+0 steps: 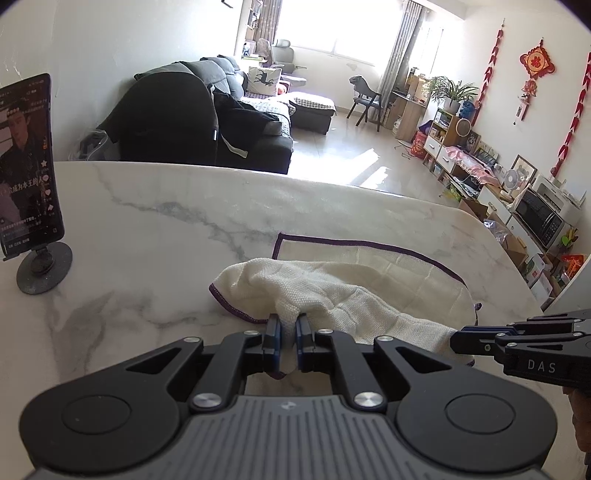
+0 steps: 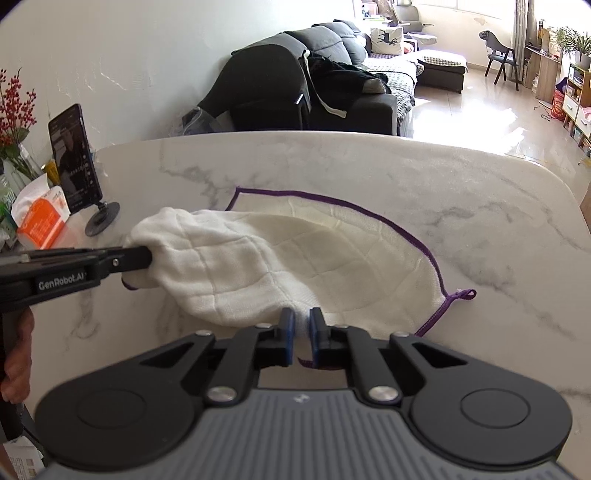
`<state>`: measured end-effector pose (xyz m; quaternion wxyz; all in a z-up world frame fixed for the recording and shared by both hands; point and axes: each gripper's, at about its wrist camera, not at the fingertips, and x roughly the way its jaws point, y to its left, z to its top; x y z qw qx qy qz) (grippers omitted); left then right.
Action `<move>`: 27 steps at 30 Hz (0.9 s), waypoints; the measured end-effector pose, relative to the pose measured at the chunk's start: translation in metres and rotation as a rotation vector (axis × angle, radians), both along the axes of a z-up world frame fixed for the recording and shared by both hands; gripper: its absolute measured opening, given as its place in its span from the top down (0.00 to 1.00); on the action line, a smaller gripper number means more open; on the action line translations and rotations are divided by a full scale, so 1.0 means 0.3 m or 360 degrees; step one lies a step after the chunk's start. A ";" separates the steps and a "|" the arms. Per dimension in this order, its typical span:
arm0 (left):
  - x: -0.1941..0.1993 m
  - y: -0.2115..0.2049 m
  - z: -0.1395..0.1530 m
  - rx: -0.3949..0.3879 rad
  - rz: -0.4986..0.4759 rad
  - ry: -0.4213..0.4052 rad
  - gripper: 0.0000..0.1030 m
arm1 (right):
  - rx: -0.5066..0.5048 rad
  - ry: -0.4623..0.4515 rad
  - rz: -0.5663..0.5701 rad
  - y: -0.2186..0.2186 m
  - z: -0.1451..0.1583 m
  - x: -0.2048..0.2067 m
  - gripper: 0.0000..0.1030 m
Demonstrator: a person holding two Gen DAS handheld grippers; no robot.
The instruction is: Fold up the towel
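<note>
Beyond my marble table (image 1: 147, 221), a dark sofa (image 1: 229, 110) sits at twelve o'clock; bright windows (image 1: 332, 29) flood the glossy floor (image 1: 351, 147), shelves (image 1: 447, 136) at two o'clock along the white wall.

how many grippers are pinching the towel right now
2. The left gripper pinches the near edge of the towel toward the phone side; the right gripper pinches the same near edge further right, near the purple loop corner.
</note>
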<state>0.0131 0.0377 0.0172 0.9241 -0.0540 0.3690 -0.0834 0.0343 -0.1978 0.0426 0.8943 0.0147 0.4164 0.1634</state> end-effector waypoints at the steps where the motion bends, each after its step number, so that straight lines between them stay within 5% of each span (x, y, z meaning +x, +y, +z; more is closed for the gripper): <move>1: -0.003 -0.001 0.001 0.0006 -0.0005 0.0000 0.93 | 0.0004 -0.0006 -0.0002 -0.002 0.005 -0.002 0.91; 27: -0.078 -0.016 0.022 0.0133 -0.0162 -0.0016 0.92 | 0.0047 -0.0103 -0.0037 -0.031 0.085 -0.045 0.86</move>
